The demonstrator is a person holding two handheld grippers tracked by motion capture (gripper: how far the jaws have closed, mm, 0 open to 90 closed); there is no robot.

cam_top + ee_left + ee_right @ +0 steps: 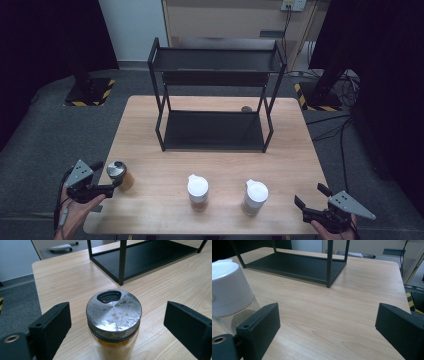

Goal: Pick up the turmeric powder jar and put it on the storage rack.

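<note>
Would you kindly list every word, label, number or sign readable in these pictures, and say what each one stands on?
No readable text in any view.
Metal-lidded spice jar: a yellow label under the lid, no words legible.
The white-capped jars: no lettering to be made out.
Black shelf rack: unmarked.
Yellow-and-black hazard stripes on the floor bases: a warning pattern, no words.

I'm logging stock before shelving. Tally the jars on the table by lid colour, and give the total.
Silver metal lid: 1, the jar of yellow powder at the table's left edge.
White lid: 2, the middle jar and the right jar.
Total: 3 jars.
</note>
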